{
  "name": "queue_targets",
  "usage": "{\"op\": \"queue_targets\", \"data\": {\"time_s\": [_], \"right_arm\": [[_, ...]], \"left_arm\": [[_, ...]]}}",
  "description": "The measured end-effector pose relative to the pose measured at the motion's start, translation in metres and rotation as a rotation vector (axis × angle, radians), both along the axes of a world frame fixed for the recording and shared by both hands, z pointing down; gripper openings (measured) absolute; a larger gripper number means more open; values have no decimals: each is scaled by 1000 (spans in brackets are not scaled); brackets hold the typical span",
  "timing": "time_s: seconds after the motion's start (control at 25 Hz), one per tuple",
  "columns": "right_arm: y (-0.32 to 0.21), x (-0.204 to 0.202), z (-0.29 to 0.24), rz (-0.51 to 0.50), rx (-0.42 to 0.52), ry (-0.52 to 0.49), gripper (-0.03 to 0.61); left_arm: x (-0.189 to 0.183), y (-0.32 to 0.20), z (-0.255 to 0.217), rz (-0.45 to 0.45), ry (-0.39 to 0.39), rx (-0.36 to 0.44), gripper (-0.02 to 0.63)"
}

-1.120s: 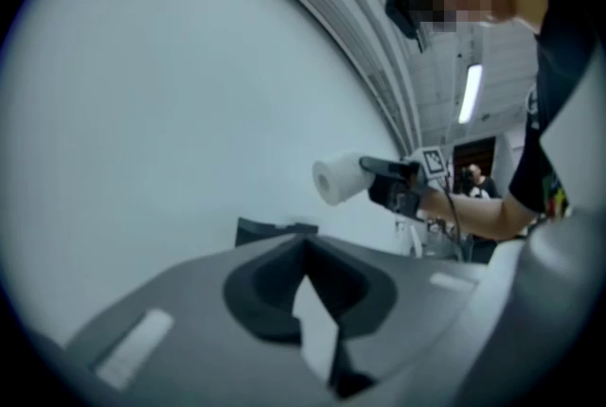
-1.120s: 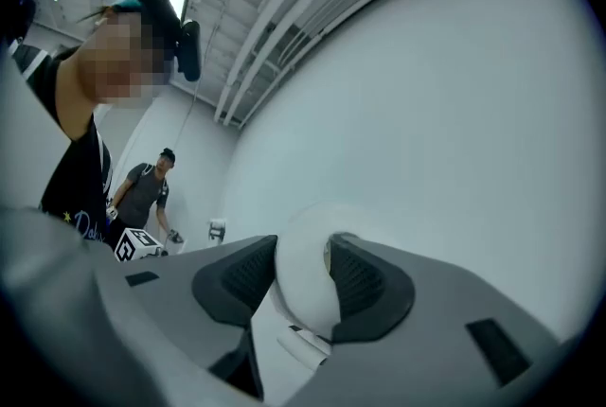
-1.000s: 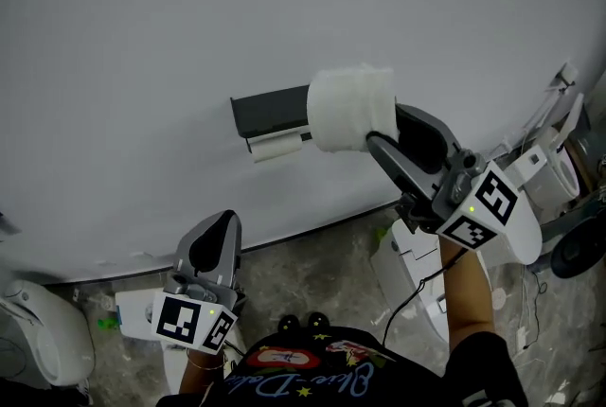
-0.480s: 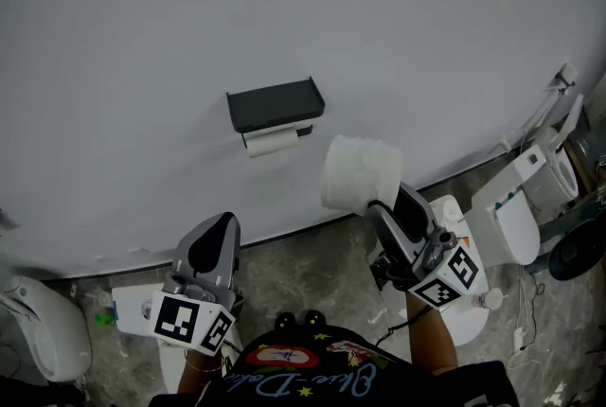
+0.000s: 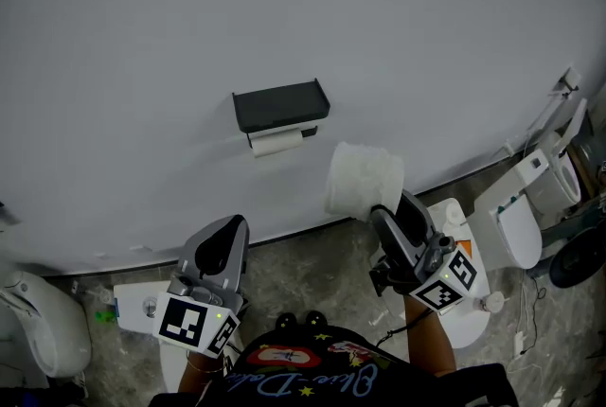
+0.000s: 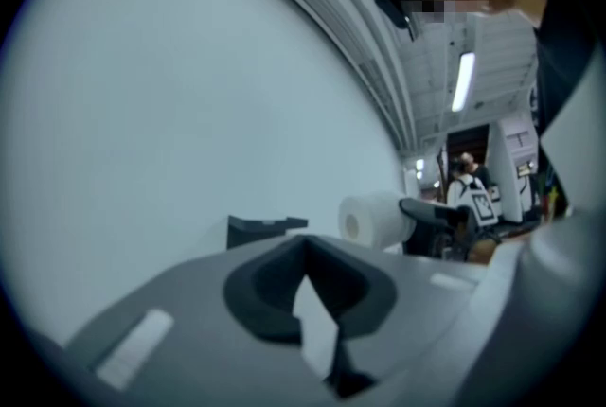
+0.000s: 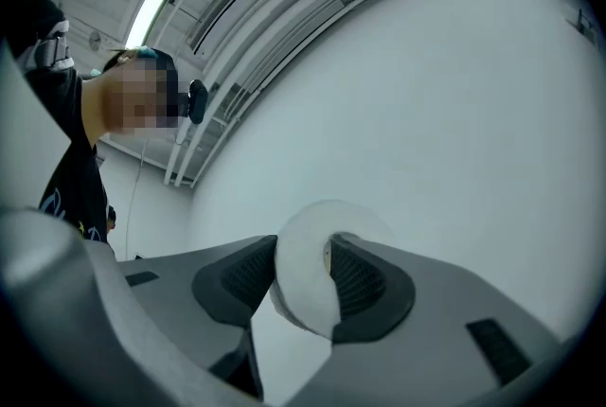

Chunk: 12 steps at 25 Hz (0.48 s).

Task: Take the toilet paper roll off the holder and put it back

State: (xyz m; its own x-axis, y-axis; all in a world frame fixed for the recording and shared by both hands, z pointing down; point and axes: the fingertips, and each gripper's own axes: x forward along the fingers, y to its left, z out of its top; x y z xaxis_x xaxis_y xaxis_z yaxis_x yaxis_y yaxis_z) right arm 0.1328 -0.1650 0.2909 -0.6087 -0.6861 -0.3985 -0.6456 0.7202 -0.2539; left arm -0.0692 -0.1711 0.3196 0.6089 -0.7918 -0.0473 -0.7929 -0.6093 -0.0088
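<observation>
One step looked done: the toilet paper roll (image 5: 365, 178) sat off the holder (image 5: 280, 106), near and below its right end, pinched by the fingers (image 5: 394, 235) of the right gripper (image 5: 388, 209), left gripper (image 5: 227, 227) closed and empty, so next its core needed lining up with the holder.

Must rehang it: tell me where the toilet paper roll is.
Head view, right of centre: toilet paper roll clamped in the right gripper, below-right of the holder.

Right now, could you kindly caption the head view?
Right tongs grip the toilet paper roll, off the wall holder; left tongs idle.
</observation>
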Motion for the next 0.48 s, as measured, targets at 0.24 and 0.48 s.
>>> {"op": "queue_targets", "data": {"time_s": [0.24,0.48], "right_arm": [[-2,-1,2,-4,-8,0,181],[-18,1,0,3,-22,29,181]], "left_arm": [[-3,1,-4,-14,10,8,-2],[-3,1,2,-12,23,-14,-2]]}}
